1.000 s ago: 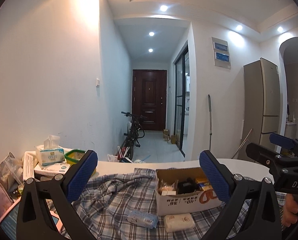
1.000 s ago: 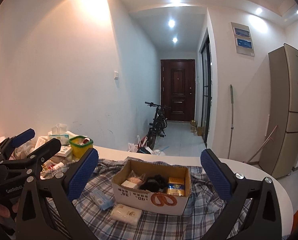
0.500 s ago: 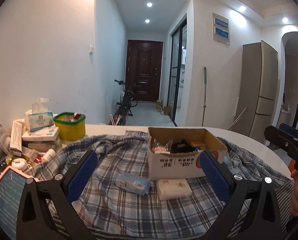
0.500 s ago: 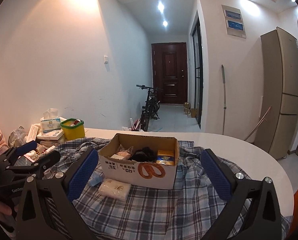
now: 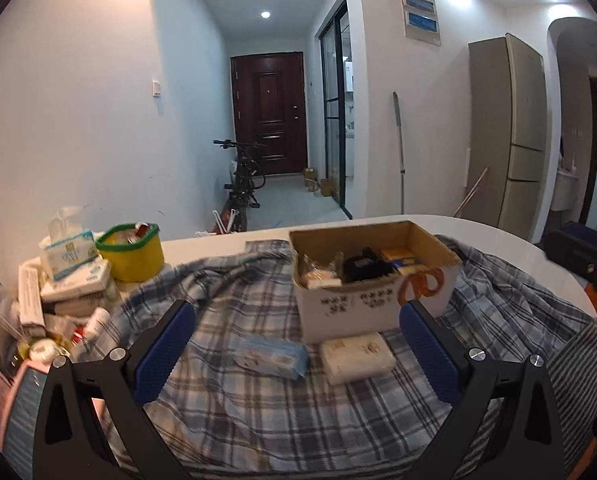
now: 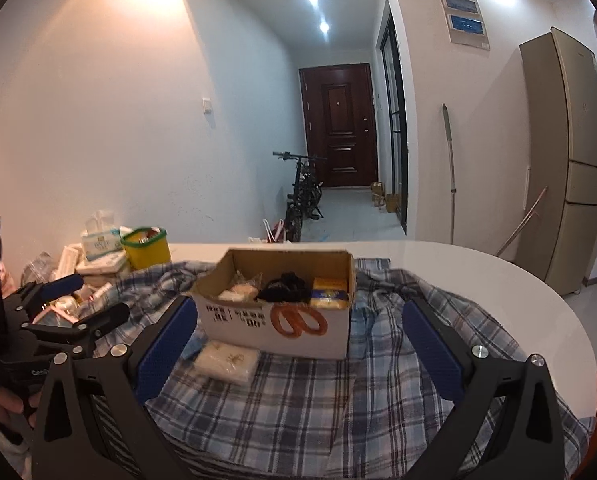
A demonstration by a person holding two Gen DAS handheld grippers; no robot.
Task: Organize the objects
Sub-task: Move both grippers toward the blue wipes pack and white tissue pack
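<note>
One cardboard box, two packets beside

You're in a home, an apartment's entry and dining area. Straight ahead of your tool a hallway runs to a dark wooden front door, with a bicycle parked along its wall. Ahead to the right stands a tall fridge. The white counter carries a plaid cloth, tissue boxes and household clutter.
</note>
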